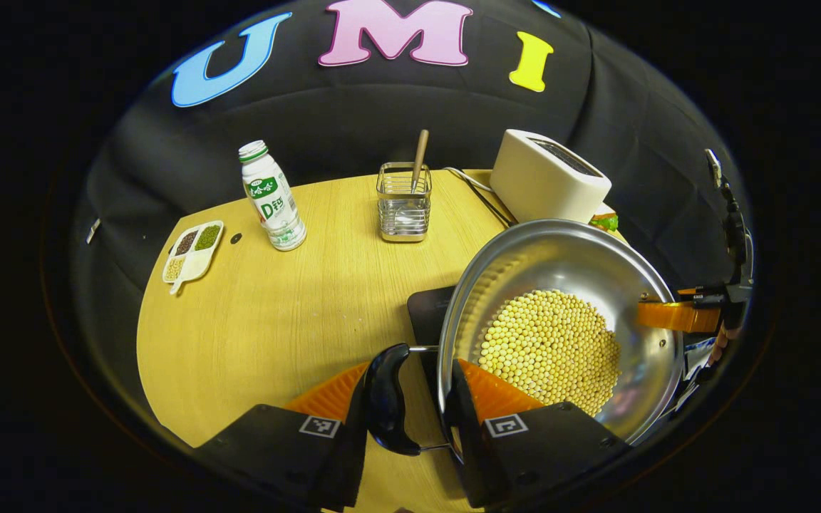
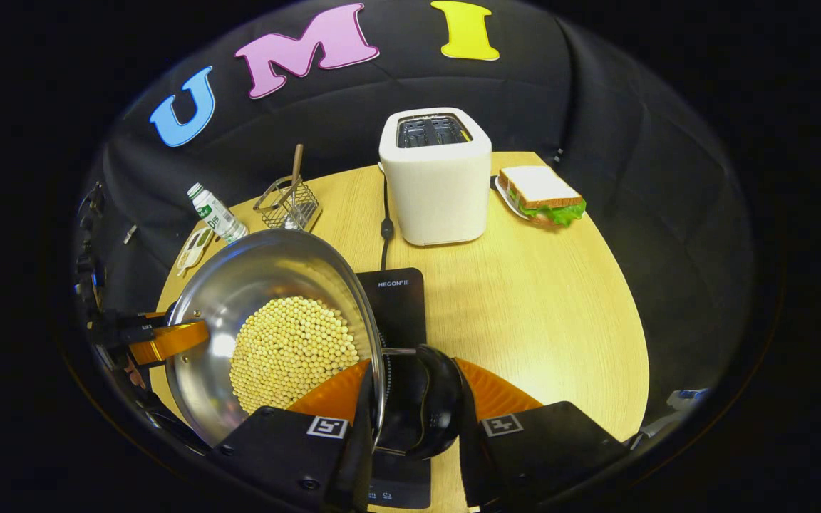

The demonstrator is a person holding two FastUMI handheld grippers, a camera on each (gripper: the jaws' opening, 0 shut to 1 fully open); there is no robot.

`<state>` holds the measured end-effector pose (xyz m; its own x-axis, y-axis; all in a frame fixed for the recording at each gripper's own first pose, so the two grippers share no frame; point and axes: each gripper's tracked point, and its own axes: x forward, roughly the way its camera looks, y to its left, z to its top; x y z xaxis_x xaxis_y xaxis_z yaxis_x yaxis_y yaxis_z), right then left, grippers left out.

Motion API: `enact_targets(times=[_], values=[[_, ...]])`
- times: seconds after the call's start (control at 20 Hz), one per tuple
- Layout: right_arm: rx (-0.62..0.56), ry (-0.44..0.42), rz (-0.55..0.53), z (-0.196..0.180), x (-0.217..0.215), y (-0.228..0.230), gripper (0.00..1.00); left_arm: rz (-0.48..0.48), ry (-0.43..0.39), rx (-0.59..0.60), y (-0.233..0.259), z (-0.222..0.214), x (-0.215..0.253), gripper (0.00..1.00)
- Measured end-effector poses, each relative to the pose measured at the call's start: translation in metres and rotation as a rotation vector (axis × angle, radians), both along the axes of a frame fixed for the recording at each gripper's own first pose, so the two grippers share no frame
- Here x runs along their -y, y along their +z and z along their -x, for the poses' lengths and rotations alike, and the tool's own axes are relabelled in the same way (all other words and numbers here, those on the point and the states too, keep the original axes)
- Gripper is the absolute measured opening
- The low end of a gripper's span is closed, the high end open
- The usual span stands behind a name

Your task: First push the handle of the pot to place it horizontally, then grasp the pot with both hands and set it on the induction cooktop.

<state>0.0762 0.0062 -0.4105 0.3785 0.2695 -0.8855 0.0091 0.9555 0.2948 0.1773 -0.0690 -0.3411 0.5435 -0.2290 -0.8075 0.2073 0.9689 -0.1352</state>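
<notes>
Our left gripper's [image 1: 410,399] fingers are clamped on the pot's [image 1: 560,285] near side, one finger outside the black side handle [image 1: 387,406] and the other inside the rim against the wall. In the right gripper view, our right gripper [image 2: 410,402] grips the opposite side the same way, one finger inside the pot [image 2: 239,285] and the other outside its black handle [image 2: 428,410].

The steel pot holds a layer of pale yellow beans [image 1: 549,349]. It sits between our two grippers, above the black induction cooktop [image 2: 400,299], and we cannot tell whether its base touches the cooktop. In the left gripper view the far gripper [image 1: 674,313] reaches over the pot's far rim.

On the wooden table [image 2: 546,299] stand a white toaster [image 2: 435,174], a sandwich [image 2: 542,194] on a plate beside it, a wire basket [image 1: 403,203] with a wooden stick in it, a drink bottle [image 1: 271,196] and a small divided dish [image 1: 193,249] of beans.
</notes>
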Motion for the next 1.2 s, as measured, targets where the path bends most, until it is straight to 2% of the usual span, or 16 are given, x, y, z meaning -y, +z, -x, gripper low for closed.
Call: enact_targets(times=[0.8, 0.85, 0.9, 1.2], values=[[-0.031, 0.004, -0.005, -0.004, 0.000, -0.017, 0.53, 0.006, 0.001, -0.027, -0.014, -0.007, 0.003, 0.59], [-0.031, 0.003, -0.007, -0.004, 0.000, -0.016, 0.49, 0.008, 0.001, -0.027, -0.014, -0.007, 0.003, 0.59], [-0.033, 0.003, -0.009, -0.005, 0.001, -0.017, 0.53, 0.009, 0.003, -0.029, -0.014, -0.007, 0.003, 0.59], [-0.035, 0.001, -0.015, -0.003, 0.002, -0.015, 0.53, 0.012, 0.004, -0.032, -0.013, -0.007, 0.002, 0.59]])
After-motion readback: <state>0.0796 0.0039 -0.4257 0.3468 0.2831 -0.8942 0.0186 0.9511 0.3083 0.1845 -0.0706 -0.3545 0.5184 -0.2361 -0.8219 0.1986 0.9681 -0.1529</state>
